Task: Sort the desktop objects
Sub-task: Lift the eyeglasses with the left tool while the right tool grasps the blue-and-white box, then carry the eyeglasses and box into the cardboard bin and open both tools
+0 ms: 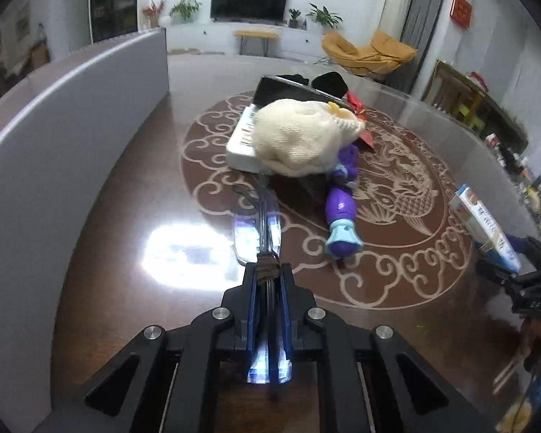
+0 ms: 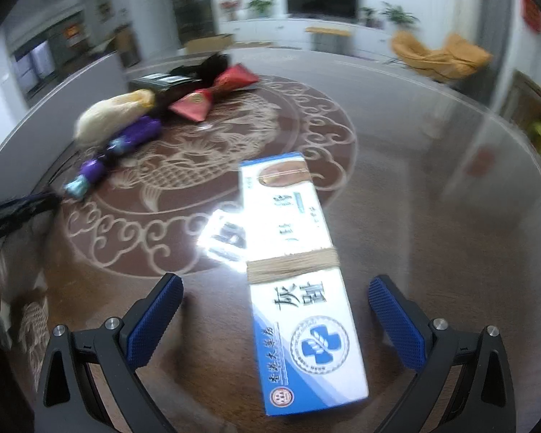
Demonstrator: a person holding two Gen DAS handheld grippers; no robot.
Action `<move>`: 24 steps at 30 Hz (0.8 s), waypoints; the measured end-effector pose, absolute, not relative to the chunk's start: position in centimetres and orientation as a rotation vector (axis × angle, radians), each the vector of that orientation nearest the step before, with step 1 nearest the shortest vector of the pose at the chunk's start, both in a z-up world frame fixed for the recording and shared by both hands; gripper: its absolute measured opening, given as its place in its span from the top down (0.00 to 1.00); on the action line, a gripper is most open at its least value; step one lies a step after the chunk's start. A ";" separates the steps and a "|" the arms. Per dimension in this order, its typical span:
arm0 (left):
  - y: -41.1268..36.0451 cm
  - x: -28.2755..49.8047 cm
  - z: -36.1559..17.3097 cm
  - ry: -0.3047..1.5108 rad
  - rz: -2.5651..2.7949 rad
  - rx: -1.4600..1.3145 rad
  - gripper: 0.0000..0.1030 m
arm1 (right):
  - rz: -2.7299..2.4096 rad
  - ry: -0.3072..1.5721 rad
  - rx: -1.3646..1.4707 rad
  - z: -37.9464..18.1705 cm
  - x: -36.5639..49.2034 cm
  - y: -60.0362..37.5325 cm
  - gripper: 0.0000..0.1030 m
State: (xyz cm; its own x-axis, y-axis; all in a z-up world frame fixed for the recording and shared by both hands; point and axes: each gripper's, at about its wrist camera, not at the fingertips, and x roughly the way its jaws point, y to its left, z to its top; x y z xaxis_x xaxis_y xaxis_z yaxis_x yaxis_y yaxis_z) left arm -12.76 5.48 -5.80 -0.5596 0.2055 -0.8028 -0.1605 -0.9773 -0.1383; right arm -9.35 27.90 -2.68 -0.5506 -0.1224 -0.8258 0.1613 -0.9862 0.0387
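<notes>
Left gripper [image 1: 268, 270] clamped on thin transparent strip [image 1: 258, 223] near the cream knitted hat [image 1: 299, 137]. Right gripper [image 2: 276, 310] jaws apart, straddling blue-white box [image 2: 299, 252] flat on table [image 2: 432, 216].

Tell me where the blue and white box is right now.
In the right wrist view the blue and white box lies flat on the table, between the open right claw fingers.

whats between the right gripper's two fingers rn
The blue-and-white box lies on the table between the open right gripper fingers, touching neither pad. The right wrist view shows it.
</notes>
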 end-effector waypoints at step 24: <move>-4.5 -4.3 7.4 -0.382 2.753 -0.910 0.90 | -2.381 -0.017 1.320 8.9 -12.8 18.0 0.57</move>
